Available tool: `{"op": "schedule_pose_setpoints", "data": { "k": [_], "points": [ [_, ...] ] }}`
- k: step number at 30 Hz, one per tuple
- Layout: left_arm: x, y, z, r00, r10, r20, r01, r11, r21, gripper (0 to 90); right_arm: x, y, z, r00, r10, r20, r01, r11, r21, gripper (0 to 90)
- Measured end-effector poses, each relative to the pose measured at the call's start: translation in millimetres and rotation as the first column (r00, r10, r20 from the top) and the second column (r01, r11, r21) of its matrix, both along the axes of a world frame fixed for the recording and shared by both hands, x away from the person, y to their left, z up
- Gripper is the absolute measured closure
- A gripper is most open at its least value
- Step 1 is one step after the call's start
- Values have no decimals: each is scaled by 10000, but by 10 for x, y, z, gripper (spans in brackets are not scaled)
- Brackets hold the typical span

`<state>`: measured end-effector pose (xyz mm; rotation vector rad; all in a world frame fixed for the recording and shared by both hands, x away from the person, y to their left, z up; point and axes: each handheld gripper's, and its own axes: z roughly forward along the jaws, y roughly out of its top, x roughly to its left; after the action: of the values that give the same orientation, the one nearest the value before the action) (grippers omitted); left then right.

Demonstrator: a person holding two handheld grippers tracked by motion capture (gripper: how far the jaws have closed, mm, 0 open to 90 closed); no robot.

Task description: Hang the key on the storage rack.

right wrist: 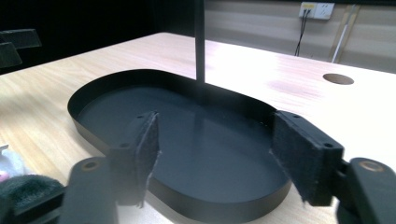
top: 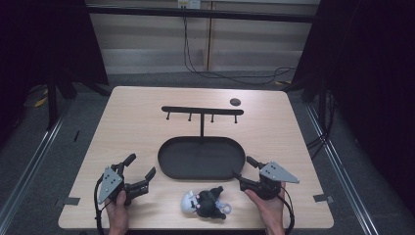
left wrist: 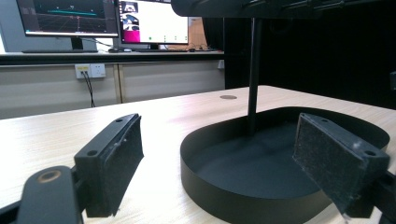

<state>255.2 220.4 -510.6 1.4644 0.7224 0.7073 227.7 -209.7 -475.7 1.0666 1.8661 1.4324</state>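
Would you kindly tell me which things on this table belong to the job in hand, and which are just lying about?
Belonging to the job:
- plush keychain toy, lying at the near edge between the claws
- black stand with hooks
- its oval tray
- left claw and right claw, both open and holding nothing

Just lying about:
- round dark hole at the table's far side
- cables on the floor beyond

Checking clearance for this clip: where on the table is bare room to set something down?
Bare wood lies left and right of the hanger stand and behind it to the table edge. The black tray is empty. The near edge is crowded: plush keychain between the left gripper and right gripper.
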Motion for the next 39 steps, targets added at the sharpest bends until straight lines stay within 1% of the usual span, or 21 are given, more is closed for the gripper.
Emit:
{"op": "schedule_pose_setpoints", "data": {
  "k": [4, 7, 10, 11, 12, 15, 18, 20, 21, 25, 27, 28, 29, 30, 32, 33, 34, 35, 36, 38, 39],
  "points": [
    [0, 0, 0, 10000, -2, -5, 2, 10000, 5, 155, 46, -2, 90, 9991, -179, -379, 155, 9979, -624, 385],
    [0, 0, 0, 10000, 1, -5, -1, 10000, 8, 155, 87, 1, 146, 9948, 321, -963, -398, 9960, -796, 422],
    [0, 0, 0, 10000, -1, -9, 1, 10000, 8, 155, 118, 1, 194, 9871, 672, -1454, -796, 9935, -811, 420],
    [0, 1, 0, 10000, -2, -3, 2, 10000, 12, 155, 135, 4, 215, 9817, 793, -1732, -952, 9918, -854, 402],
    [0, 1, 0, 10000, -2, -5, 2, 10000, 11, 155, 144, 6, 224, 9801, 791, -1821, -961, 9916, -870, 402],
    [0, 0, 0, 10000, 2, -8, -2, 10000, 4, 155, 152, 18, 264, 9690, 1064, -2230, -1273, 9885, -813, 427],
    [0, 1, 0, 10000, -1, -5, 1, 10000, 10, 155, 170, 35, 309, 9571, 1400, -2538, -1697, 9805, -989, 452],
    [0, 0, 0, 10000, 1, -8, -1, 10000, 6, 155, 189, 47, 329, 9407, 1829, -2856, -2181, 9711, -964, 440],
    [0, 0, 0, 10000, -1, -6, 1, 10000, 8, 155, 196, 56, 337, 9274, 2191, -3030, -2561, 9626, -878, 409],
    [0, 0, 0, 10000, 0, -10, 0, 10000, 4, 155, 203, 91, 374, 8993, 2381, -3668, -3029, 9441, -1298, 401],
    [0, 0, 0, 10000, 1, -6, -1, 10000, 11, 155, 204, 110, 387, 8976, 2260, -3784, -3039, 9392, -1599, 380],
    [0, 0, 0, 10000, -1, -7, 1, 10000, 7, 155, 206, 116, 392, 8990, 2217, -3777, -3042, 9365, -1745, 379],
    [0, 0, 0, 10000, -1, -6, 1, 10000, 12, 155, 207, 123, 400, 8959, 2199, -3861, -3081, 9336, -1832, 389],
    [0, 0, 0, 10000, -2, -8, 2, 10000, 12, 155, 217, 129, 406, 8853, 2310, -4035, -3238, 9291, -1786, 390],
    [0, 0, 0, 10000, 1, -9, 0, 10000, 10, 155, 218, 143, 416, 8770, 2357, -4187, -3342, 9253, -1791, 401],
    [1, 0, 0, 10000, -1, 1, 1, 10000, 5, 155, 217, 155, 422, 8722, 2367, -4280, -3443, 9187, -1934, 421],
    [0, 0, 0, 10000, 0, -5, 0, 10000, 10, 155, 220, 162, 423, 8681, 2419, -4336, -3517, 9160, -1932, 436],
    [0, 0, 0, 10000, 0, -5, 0, 10000, 13, 155, 226, 169, 422, 8583, 2495, -4485, -3644, 9116, -1904, 452],
    [0, 0, 0, 10000, 0, -6, 0, 10000, 10, 155, 241, 179, 413, 8422, 2622, -4712, -3838, 9053, -1822, 464],
    [0, 0, 0, 10000, -2, -4, 2, 10000, 12, 155, 265, 201, 393, 8150, 2899, -5018, -4208, 8914, -1685, 484],
    [0, 0, 0, 10000, -1, -5, 1, 10000, 11, 155, 275, 223, 377, 7940, 3003, -5286, -4421, 8821, -1628, 473]
  ]
}}
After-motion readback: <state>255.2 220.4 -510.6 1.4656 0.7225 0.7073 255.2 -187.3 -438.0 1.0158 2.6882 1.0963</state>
